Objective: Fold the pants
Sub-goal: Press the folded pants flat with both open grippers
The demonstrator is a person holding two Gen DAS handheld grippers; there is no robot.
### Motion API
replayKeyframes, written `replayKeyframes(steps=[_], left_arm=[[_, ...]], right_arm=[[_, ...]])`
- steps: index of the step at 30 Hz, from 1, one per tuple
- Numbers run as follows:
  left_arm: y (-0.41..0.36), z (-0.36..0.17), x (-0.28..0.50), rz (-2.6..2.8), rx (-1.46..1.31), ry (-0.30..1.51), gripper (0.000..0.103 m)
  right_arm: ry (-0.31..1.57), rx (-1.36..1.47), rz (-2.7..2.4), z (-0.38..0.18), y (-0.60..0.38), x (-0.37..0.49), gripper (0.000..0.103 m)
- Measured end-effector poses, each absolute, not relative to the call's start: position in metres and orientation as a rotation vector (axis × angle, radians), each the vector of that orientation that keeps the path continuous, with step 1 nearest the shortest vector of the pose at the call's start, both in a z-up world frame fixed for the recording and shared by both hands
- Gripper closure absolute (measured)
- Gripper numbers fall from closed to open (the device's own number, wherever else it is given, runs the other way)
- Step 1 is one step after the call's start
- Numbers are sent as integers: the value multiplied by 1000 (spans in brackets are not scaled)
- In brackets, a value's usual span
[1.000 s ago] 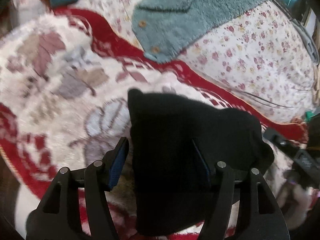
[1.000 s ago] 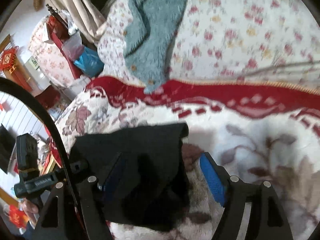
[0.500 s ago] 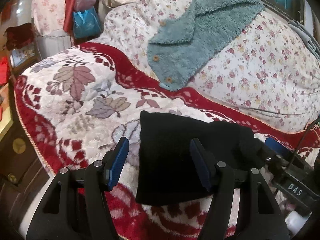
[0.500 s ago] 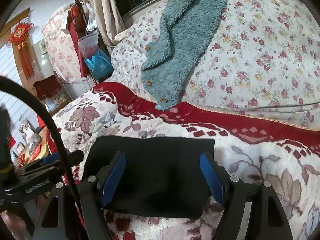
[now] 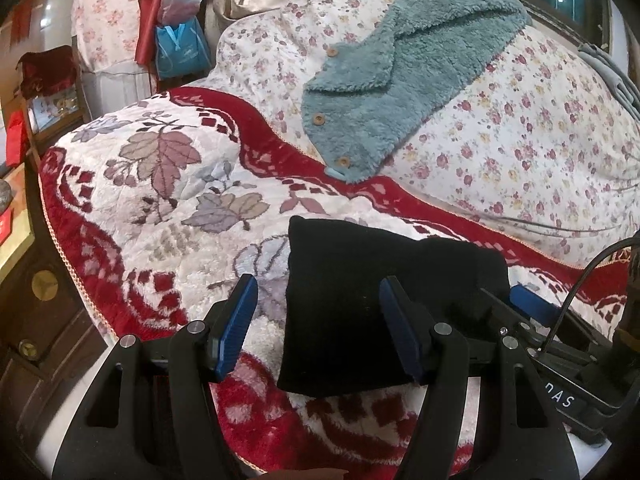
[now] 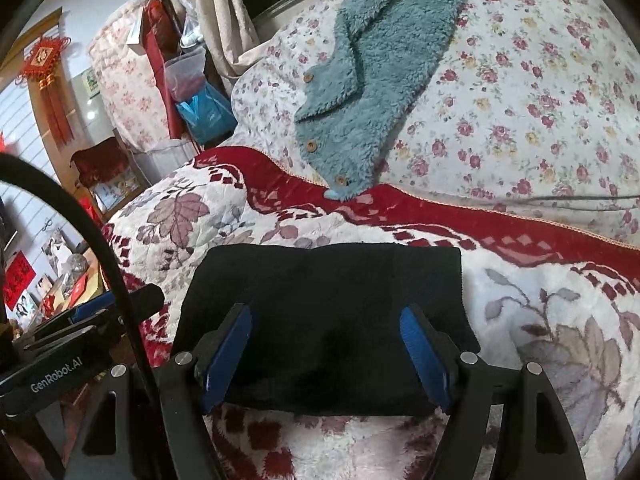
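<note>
The black pants [image 5: 372, 300] lie folded into a compact rectangle on the red and white leaf-patterned blanket [image 5: 160, 184]. My left gripper [image 5: 320, 328] is open and empty, held just above the near left part of the bundle. In the right wrist view the pants [image 6: 332, 304] lie flat in front of my right gripper [image 6: 328, 348], which is open and empty over their near edge. The right gripper also shows at the right edge of the left wrist view [image 5: 528, 312], and the left gripper at the left of the right wrist view [image 6: 80, 320].
A teal fleece garment [image 5: 400, 72] with wooden buttons lies on the floral quilt [image 5: 520, 128] behind. A blue bag [image 5: 180, 52] and curtain stand at the back left. The bed's edge and dark wooden furniture [image 5: 40, 300] lie at the left. A black cable [image 6: 100, 240] crosses the right wrist view.
Both grippers have drawn back and up from the pants, which were loosely bunched between the fingers a second ago. The pants now lie flat and folded on the blanket.
</note>
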State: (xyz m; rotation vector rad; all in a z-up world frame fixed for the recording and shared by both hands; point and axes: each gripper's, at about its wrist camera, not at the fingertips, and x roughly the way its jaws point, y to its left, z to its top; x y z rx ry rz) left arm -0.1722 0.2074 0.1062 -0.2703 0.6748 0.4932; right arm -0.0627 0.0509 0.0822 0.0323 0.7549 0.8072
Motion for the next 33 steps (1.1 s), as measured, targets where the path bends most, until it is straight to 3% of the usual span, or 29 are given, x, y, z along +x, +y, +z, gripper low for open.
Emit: replayKeyframes(steps=[33], left_arm=[[209, 107, -170, 497, -264, 670, 39]], right_arm=[[775, 12, 830, 81, 60, -62, 28]])
